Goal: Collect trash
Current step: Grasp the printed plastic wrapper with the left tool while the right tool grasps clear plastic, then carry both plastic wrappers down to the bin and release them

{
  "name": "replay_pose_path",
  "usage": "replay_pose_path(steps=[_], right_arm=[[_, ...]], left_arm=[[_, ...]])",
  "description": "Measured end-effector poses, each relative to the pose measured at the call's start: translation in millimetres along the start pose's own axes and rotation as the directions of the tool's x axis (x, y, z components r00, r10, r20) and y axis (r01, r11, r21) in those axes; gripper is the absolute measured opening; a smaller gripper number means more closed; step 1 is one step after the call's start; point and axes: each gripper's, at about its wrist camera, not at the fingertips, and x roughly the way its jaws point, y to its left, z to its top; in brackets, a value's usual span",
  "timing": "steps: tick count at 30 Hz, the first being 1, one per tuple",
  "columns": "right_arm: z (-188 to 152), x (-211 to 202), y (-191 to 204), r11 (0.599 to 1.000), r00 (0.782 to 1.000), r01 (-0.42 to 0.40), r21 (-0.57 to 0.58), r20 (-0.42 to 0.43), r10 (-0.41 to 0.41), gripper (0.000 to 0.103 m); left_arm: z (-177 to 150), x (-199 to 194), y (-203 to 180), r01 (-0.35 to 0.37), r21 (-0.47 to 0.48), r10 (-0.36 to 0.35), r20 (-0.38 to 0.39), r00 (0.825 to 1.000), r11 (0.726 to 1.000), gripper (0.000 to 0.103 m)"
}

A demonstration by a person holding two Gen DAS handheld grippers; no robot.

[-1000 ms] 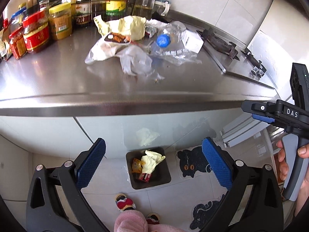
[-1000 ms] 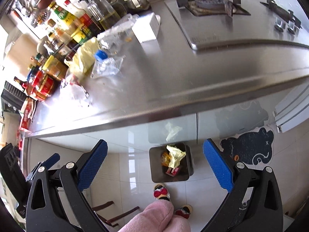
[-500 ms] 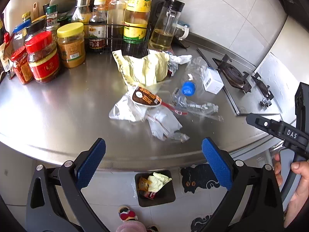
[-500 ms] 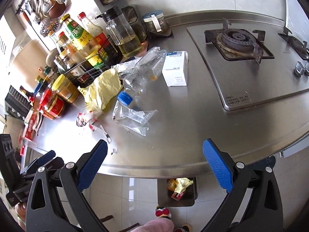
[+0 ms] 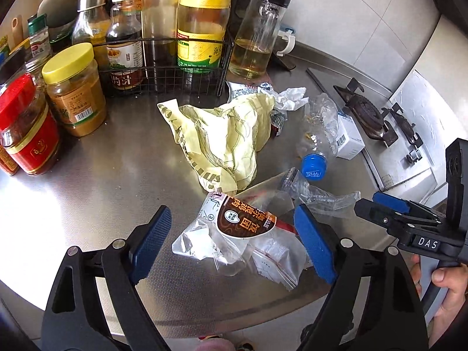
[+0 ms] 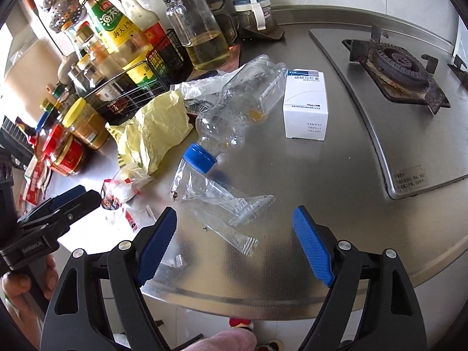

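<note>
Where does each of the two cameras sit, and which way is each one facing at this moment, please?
Left wrist: on the left gripper, looking down and forward at the snack wrapper between its open jaws; the right gripper and a hand show at right.
Right wrist: on the right gripper, facing the clear plastic wrapper and gas burner; the left gripper shows at left.
Shared: blue-capped crushed bottle, yellow paper bag, white box.
</note>
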Motion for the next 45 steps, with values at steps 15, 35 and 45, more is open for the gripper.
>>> replay_pose_path(steps=[15, 35, 45], right_arm=[[-1, 33, 6, 0.998, 0.997, 0.039, -0.043, -0.063, -0.041, 0.010], [-9, -59, -11, 0.999, 0.991, 0.045, -0.019, 0.130, -0.042, 0.003], [-64, -118, -30, 0.997, 0.986, 0.071, -0.032, 0.153, -0.065, 0.003]], left_arm=[[1, 33, 9, 0.064, 0.003, -0.063, -0.089, 0.994, 0.998, 0.039], [6, -53, -20, 0.045, 0.035, -0.049, 0.117, 0.992, 0.998, 0.009], [-53, -106, -74, 0.069, 0.087, -0.082, 0.150, 0.985, 0.994, 0.009]])
